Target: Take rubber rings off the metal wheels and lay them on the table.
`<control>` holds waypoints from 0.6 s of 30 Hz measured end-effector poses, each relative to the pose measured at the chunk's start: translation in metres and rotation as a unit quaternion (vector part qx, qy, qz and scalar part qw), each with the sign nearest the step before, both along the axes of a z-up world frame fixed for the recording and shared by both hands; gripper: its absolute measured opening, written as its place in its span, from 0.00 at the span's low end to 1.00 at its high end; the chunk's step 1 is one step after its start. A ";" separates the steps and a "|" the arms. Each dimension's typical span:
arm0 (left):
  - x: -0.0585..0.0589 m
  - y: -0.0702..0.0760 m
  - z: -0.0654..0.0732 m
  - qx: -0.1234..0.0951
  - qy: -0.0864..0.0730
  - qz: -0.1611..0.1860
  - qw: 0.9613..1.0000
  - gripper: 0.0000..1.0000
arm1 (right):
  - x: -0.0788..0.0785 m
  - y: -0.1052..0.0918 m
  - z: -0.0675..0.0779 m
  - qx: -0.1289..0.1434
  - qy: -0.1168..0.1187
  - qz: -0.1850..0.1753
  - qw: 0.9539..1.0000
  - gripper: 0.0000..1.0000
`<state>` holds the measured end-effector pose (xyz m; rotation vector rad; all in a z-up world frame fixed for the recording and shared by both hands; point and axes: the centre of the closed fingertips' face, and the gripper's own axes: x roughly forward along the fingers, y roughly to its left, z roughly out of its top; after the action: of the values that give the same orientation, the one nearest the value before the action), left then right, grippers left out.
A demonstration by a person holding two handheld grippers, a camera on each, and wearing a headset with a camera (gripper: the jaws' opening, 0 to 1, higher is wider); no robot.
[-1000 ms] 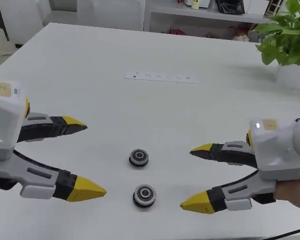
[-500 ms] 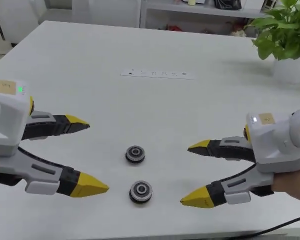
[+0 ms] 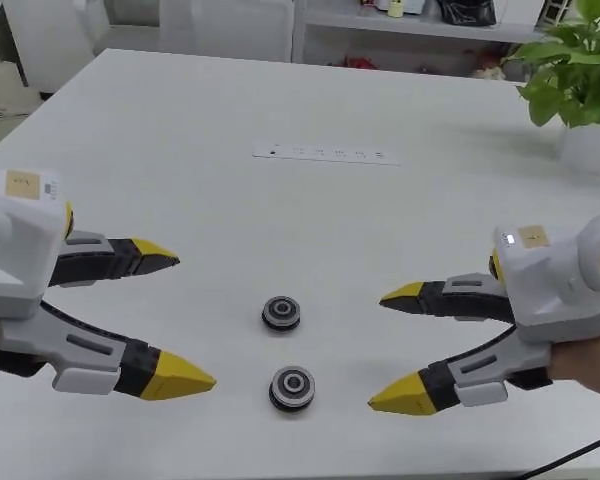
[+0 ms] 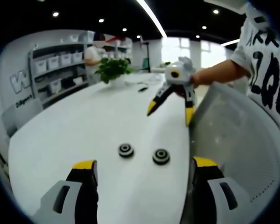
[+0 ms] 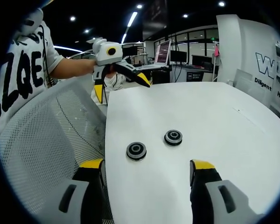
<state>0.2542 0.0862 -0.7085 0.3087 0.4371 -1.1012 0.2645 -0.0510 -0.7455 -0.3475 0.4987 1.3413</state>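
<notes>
Left gripper (image 3: pixel 192 322) and right gripper (image 3: pixel 378 350) both gaping wide, empty — flanking two metal wheels on table (image 3: pixel 230 200): far wheel (image 3: pixel 281 313), near wheel (image 3: pixel 292 388). Rubber ring (image 3: pixel 291 406) looks fitted on it. We judge: pin near wheel with one claw, peel ring edge with other.

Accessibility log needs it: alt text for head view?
Two metal wheels, the far wheel and the near wheel, lie on a table between the open left gripper and open right gripper, untouched. A power strip and plant sit beyond.
</notes>
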 end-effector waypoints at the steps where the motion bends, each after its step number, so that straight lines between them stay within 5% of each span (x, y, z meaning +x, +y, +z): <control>1: 0.000 0.000 0.000 0.001 0.000 0.000 1.000 0.84 | 0.000 0.000 0.000 -0.001 0.000 0.001 1.000 0.71; 18: 0.004 -0.007 -0.009 0.007 0.015 -0.010 1.000 0.82 | 0.002 -0.002 -0.009 -0.017 0.006 0.016 1.000 0.69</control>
<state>0.2580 0.0791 -0.7176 0.3095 0.4700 -1.1249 0.2668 -0.0529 -0.7550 -0.3766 0.5281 1.3681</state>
